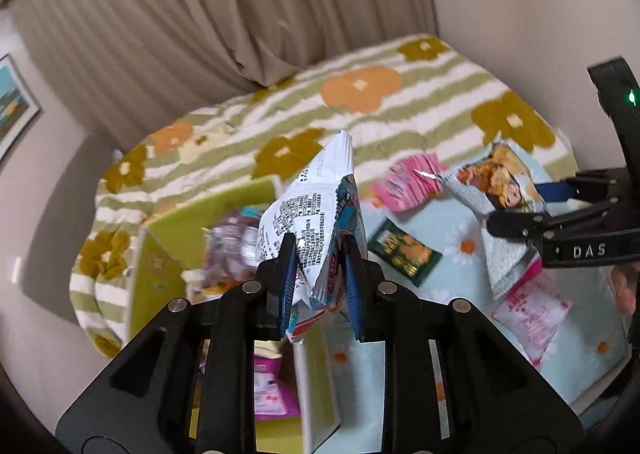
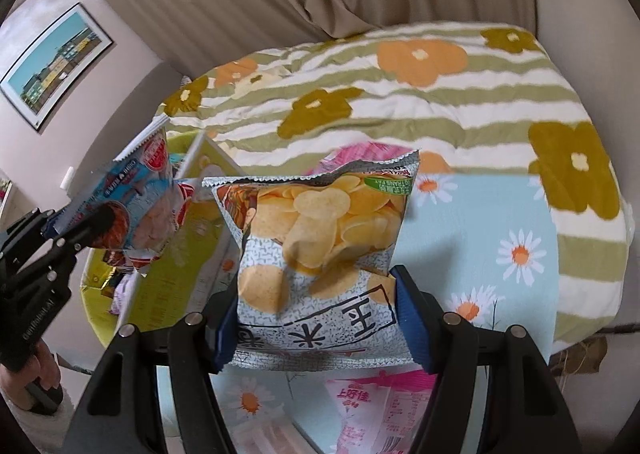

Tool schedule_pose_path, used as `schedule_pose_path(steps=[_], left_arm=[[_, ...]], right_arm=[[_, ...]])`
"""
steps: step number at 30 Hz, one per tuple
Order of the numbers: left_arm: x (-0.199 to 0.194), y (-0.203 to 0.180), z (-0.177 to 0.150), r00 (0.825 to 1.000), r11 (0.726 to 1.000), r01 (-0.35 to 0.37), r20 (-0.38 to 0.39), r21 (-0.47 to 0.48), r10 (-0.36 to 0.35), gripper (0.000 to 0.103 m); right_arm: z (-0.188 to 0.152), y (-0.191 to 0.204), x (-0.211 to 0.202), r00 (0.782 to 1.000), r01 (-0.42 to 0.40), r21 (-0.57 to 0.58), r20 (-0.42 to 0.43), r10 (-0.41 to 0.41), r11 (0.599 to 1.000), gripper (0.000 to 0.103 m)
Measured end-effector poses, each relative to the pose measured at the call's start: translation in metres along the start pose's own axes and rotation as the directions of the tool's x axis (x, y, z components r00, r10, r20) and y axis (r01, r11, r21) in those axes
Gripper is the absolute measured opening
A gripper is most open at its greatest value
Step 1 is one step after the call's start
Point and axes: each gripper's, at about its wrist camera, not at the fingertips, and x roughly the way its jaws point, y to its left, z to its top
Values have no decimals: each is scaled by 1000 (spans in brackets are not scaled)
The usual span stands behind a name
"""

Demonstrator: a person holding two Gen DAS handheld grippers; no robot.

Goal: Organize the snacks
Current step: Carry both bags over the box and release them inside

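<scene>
Blue-and-white crinkly foil snack bag (image 1: 316, 222), pinched upright in the left gripper (image 1: 320, 274); yellow-green box (image 1: 176, 230) at nine o'clock, nearer than the right gripper (image 2: 320, 318), clamping its grey chip bag (image 2: 316, 246).

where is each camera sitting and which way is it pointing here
Left wrist: on the left gripper, looking forward and down past its fingers, shut on a blue and white snack bag, over the green box; the right gripper shows at right.
Right wrist: on the right gripper, looking down past the chip bag it grips; the left gripper and a hand show at left.
Shared: both bags, the box, the flowered blanket, the curtain.
</scene>
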Motion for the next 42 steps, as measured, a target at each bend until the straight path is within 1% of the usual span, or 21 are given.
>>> schedule_pose_path(steps=[3,7,11,13,15,17,19,21,24,27,29,31,33,35,36,37,38,39,40,41,42], left_arm=[[-17,20,-1,1000,998,-24,6,-53,25,20],[-29,52,-15,998,992,-68,3,-109,69,20],[-32,95,-34,995,983,-104,-6,-154,104,20],[-28,119,-43,994,979,-105,-15,-176,104,20],[-21,140,-50,997,976,-76,-20,-206,73,20],[-9,160,-59,998,973,-45,-52,-225,34,20],[-4,174,-69,998,970,5,-57,-242,-19,20],[3,184,-79,995,970,35,-78,-239,-55,20],[17,192,-93,989,969,50,-121,-241,-82,20],[24,199,-107,982,963,106,-124,-249,-141,21],[27,198,-111,979,961,128,-125,-244,-162,21],[32,199,-116,972,958,158,-131,-240,-193,21],[36,200,-121,964,948,198,-126,-250,-234,21],[40,204,-126,952,929,240,-120,-282,-283,21],[44,207,-130,941,913,267,-121,-309,-316,22],[47,210,-133,930,898,289,-124,-332,-345,25],[52,213,-137,918,880,312,-127,-358,-377,46],[52,214,-140,912,872,322,-126,-370,-390,100],[53,215,-142,908,864,333,-119,-378,-402,98],[53,216,-145,907,855,346,-97,-386,-410,103],[53,217,-145,908,856,345,-94,-385,-408,103]], right_arm=[[4,15,-9,1000,-12,-40,3,12,999,63],[9,39,-12,1000,-25,-91,5,26,996,63],[14,71,-13,999,-36,-133,25,40,990,63],[15,91,-13,998,-42,-154,38,48,987,63],[16,111,-12,997,-43,-163,50,52,986,63],[16,131,-7,996,-55,-156,57,65,986,63],[17,148,-2,996,-57,-160,62,68,985,63],[16,167,5,996,-53,-167,65,65,984,63],[15,182,14,997,-46,-158,57,55,986,63],[14,195,22,998,-37,-143,53,44,989,63],[14,200,24,998,-30,-138,53,38,990,63],[15,207,27,998,-27,-132,49,34,991,63],[16,212,31,999,-19,-133,47,26,991,63],[16,220,34,999,-9,-136,41,15,991,63],[16,223,37,999,-5,-135,34,9,991,63],[16,226,39,1000,-1,-134,27,5,991,63],[15,229,41,1000,5,-134,24,-1,991,63],[15,232,44,1000,14,-136,19,-11,991,63],[16,234,47,1000,18,-136,14,-16,991,63],[17,237,49,1000,22,-135,10,-21,991,63],[17,239,51,1000,25,-135,8,-24,991,63]])
